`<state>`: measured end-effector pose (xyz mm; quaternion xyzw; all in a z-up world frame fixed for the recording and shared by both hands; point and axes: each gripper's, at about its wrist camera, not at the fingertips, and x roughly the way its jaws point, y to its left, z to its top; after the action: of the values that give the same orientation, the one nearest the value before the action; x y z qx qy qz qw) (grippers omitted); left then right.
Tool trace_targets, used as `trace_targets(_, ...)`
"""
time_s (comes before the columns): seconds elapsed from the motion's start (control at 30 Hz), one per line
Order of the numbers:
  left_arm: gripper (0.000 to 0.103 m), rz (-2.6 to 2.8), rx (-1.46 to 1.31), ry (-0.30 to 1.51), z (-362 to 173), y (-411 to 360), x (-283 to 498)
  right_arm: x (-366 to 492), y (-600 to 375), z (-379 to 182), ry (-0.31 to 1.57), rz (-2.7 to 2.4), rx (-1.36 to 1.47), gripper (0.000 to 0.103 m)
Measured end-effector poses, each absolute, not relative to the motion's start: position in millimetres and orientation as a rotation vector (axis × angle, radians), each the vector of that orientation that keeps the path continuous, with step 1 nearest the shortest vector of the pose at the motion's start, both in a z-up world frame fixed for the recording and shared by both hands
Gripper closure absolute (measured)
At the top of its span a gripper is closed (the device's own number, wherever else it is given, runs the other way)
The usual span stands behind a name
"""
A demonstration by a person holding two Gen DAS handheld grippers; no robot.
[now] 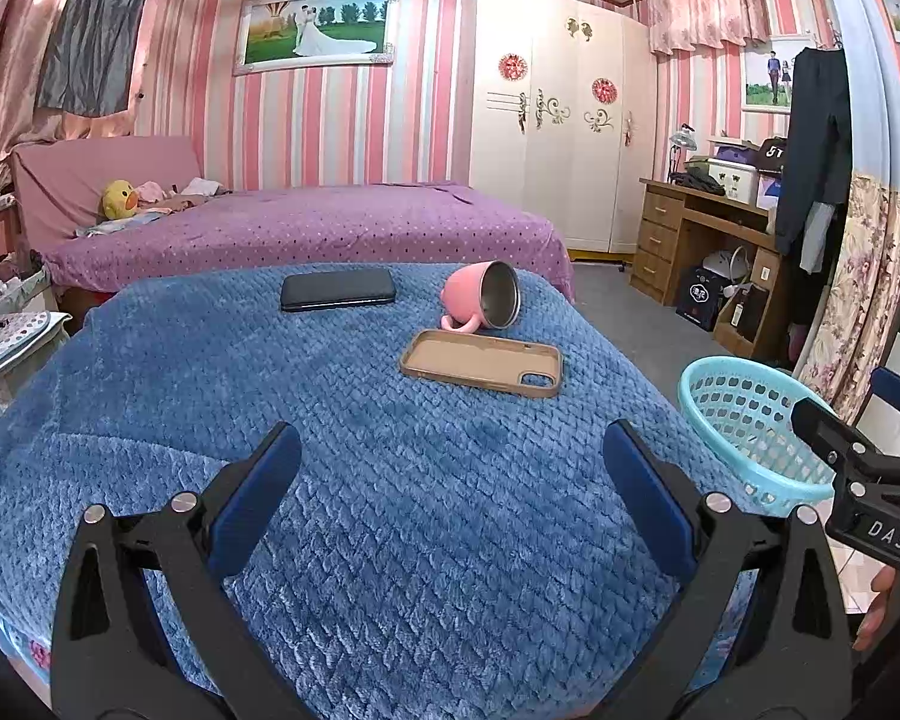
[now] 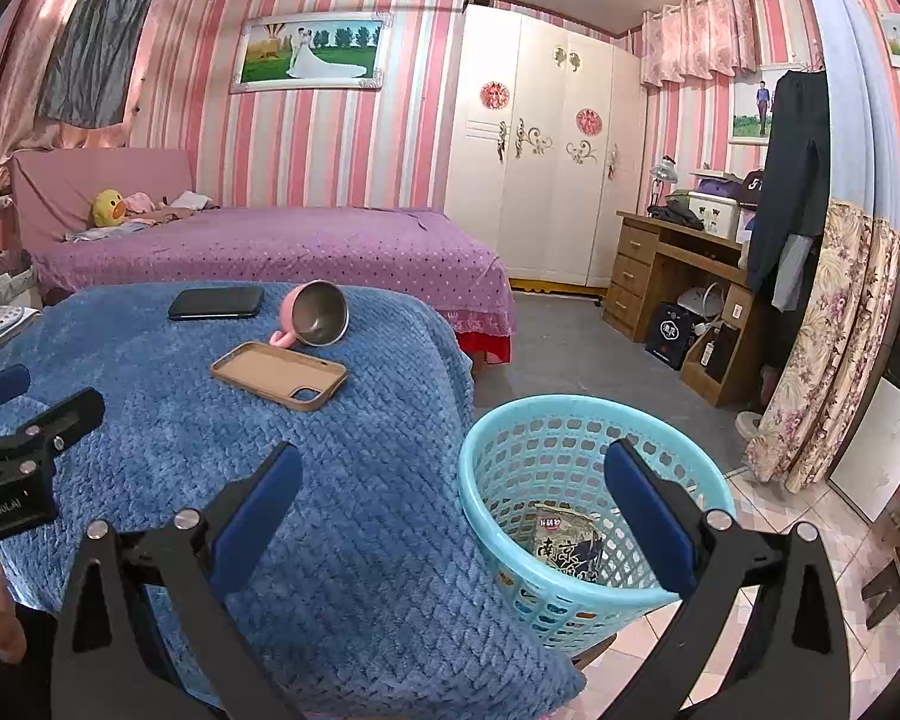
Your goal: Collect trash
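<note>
Below, the right hand-held gripper, jaws apart and empty, hangs over the turquoise basket holding a printed wrapper. Left hand-held gripper, likewise spread, hovers above the blue-blanketed bench.

Home bedroom. Landmark: double bed with purple dotted cover. On it, a yellow duck plush. On the striped wall above it, a framed wedding photograph. Right of it, a white wardrobe, then a wooden desk.
</note>
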<state>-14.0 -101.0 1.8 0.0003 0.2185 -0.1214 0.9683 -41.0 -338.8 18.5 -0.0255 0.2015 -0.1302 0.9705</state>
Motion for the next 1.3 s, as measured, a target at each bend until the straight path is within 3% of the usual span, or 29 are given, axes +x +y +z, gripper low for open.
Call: trace_targets(1.3,0.006,-0.222,-0.005,0.444,-1.9,-100.4,-10.2,-34.6,-339.8,13.1,0.413,-0.267,-0.049,0.005)
